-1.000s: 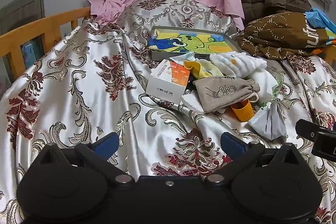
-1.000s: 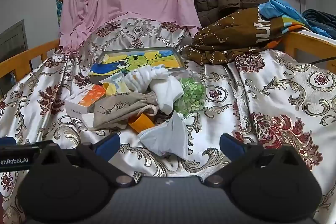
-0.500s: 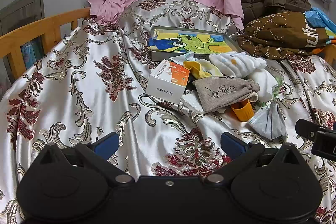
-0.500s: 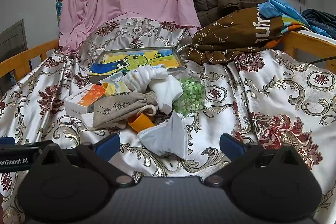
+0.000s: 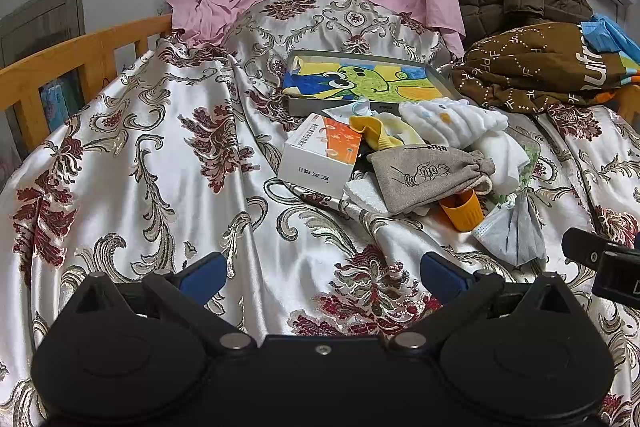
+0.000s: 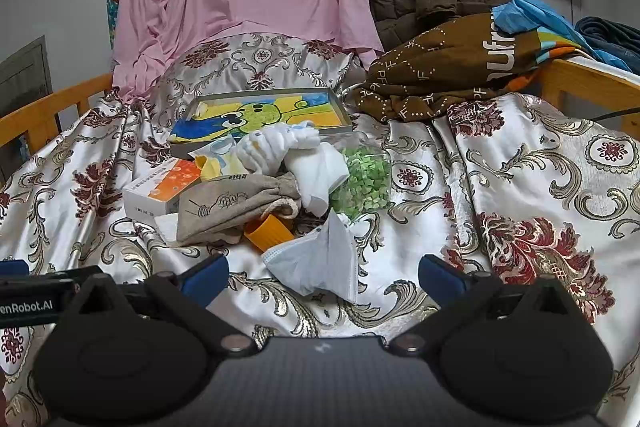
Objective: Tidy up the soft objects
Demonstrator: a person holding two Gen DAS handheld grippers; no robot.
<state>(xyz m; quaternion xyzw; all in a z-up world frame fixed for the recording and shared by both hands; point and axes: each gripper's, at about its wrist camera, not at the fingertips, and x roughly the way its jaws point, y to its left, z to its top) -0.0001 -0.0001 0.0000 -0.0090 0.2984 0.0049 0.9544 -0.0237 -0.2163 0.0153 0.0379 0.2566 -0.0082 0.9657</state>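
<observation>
A pile of soft things lies on the patterned satin cover: a grey drawstring pouch (image 5: 424, 175) (image 6: 236, 201), a grey face mask (image 5: 514, 233) (image 6: 320, 263), white cloths (image 5: 452, 121) (image 6: 312, 163) and a yellow cloth (image 5: 374, 133). My left gripper (image 5: 322, 273) is open and empty, well short of the pile and to its left. My right gripper (image 6: 322, 273) is open and empty, with the mask just beyond and between its fingertips.
A white and orange box (image 5: 320, 155), an orange cup (image 5: 464, 209) and a clear tub of green bits (image 6: 366, 179) sit in the pile. A tray with a cartoon picture (image 5: 360, 85) lies behind. Brown clothes (image 6: 460, 63) and wooden bed rails (image 5: 72, 55) flank the cover.
</observation>
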